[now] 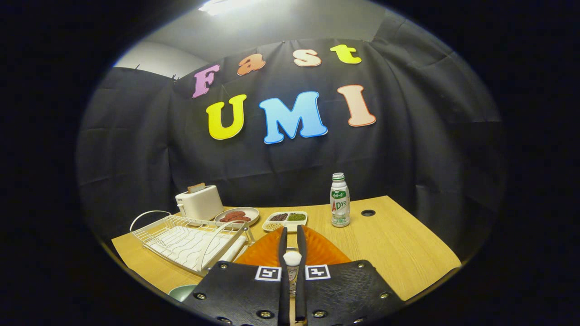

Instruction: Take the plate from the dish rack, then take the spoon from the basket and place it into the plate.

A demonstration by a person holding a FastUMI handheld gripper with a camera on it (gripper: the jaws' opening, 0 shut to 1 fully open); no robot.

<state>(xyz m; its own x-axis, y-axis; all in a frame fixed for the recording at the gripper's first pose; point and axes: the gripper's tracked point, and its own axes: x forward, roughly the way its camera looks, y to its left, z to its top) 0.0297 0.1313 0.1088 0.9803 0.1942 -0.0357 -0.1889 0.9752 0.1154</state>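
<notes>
Gripper view, hand-held gripper (292, 235) clamping plate (317, 249)

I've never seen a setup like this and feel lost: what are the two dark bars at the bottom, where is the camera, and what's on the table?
The camera rides on a hand-held gripper and looks forward along its two fingers, the dark bars you noticed. A person carries it; there is no robot arm. The fingers are nearly closed, with a small white object, probably the spoon, between them, above an orange plate. Whether both fingers press on it I cannot tell. On the wooden table beside the fingers stands a white wire dish rack. Beyond it are a toaster with bread, a dish of sausages, a divided tray of beans and a bottle.
</notes>
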